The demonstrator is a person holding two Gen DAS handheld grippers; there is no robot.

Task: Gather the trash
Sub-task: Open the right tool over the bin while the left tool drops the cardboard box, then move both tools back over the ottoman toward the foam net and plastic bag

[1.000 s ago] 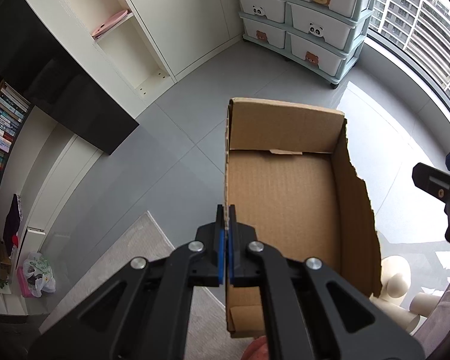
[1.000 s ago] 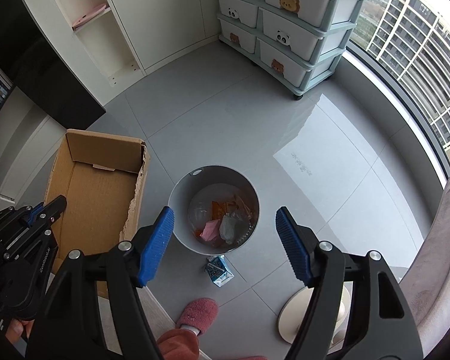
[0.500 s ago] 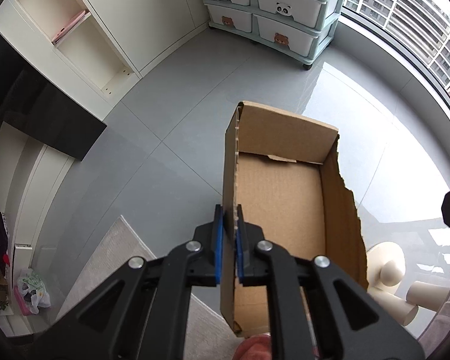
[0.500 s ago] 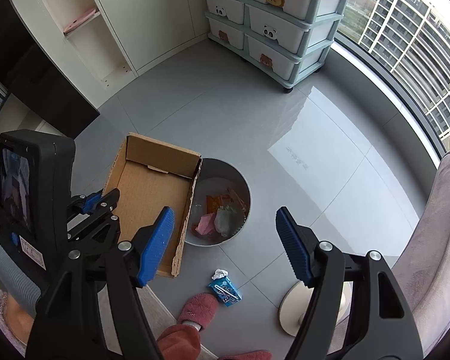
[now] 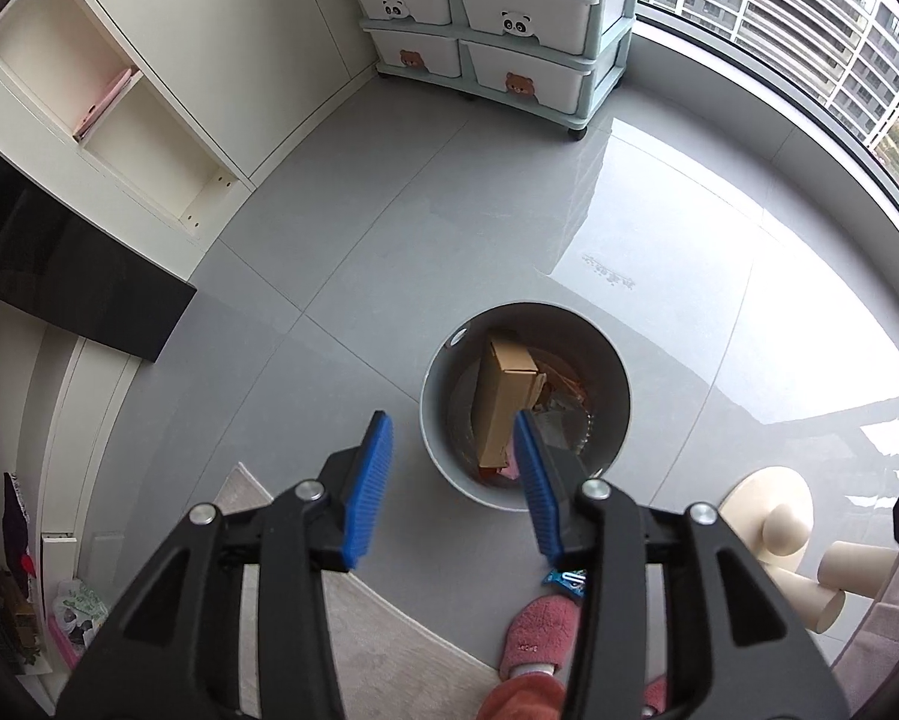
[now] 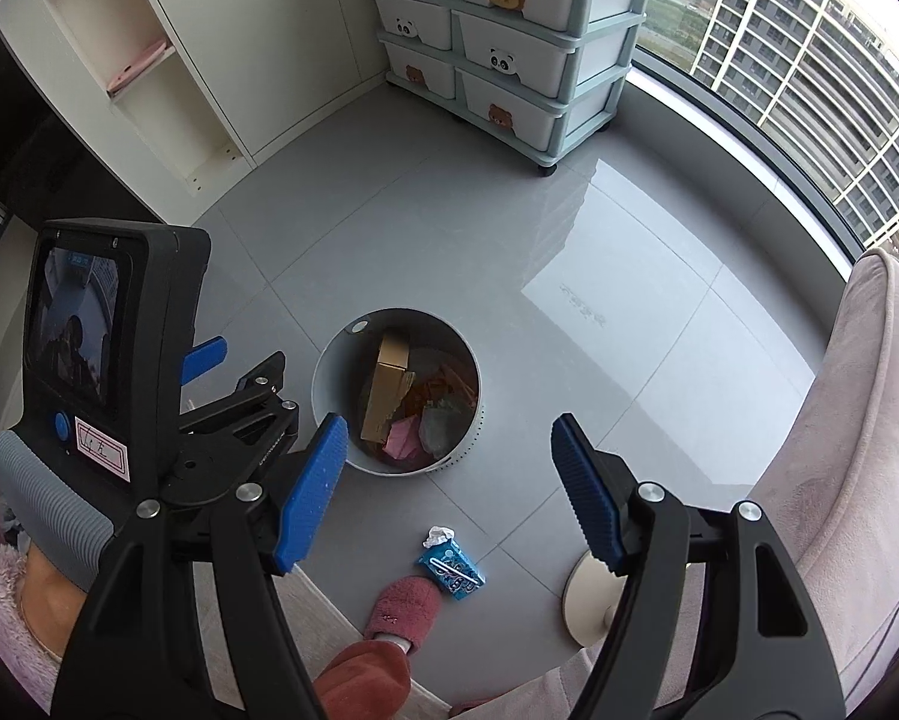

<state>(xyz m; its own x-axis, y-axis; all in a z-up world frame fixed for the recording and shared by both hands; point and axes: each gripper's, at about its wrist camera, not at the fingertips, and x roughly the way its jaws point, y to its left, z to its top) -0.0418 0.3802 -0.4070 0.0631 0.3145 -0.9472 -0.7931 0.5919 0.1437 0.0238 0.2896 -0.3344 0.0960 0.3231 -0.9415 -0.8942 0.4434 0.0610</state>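
A round grey bin (image 5: pixel 437 396) (image 6: pixel 329 360) stands on the floor tiles, and a brown cardboard box (image 5: pixel 503 396) (image 6: pixel 386 384) lies on end inside it among pink and orange scraps. Just above the bin's near left side, my left gripper (image 5: pixel 449 420) (image 6: pixel 239 363) has its jaws opening, and nothing is between them. A blue packet (image 6: pixel 449 567) (image 5: pixel 566 579) with a crumpled white tissue (image 6: pixel 437 535) lies on the floor in front of the bin. My right gripper (image 6: pixel 449 492) hangs open and empty, high above the packet.
A person's red slipper (image 6: pixel 404 606) is beside the packet. There is a pink armchair (image 6: pixel 857 450) on the right, with a round cream stool base (image 6: pixel 587 600) near it. A drawer unit (image 6: pixel 509 54) stands at the back, white shelves (image 5: pixel 119 120) on the left, and a grey rug (image 5: pixel 389 642) below.
My left gripper opened and let go of the cardboard box, which now lies in the bin. My right gripper stayed open, and its view drifted so the bin sits further left.
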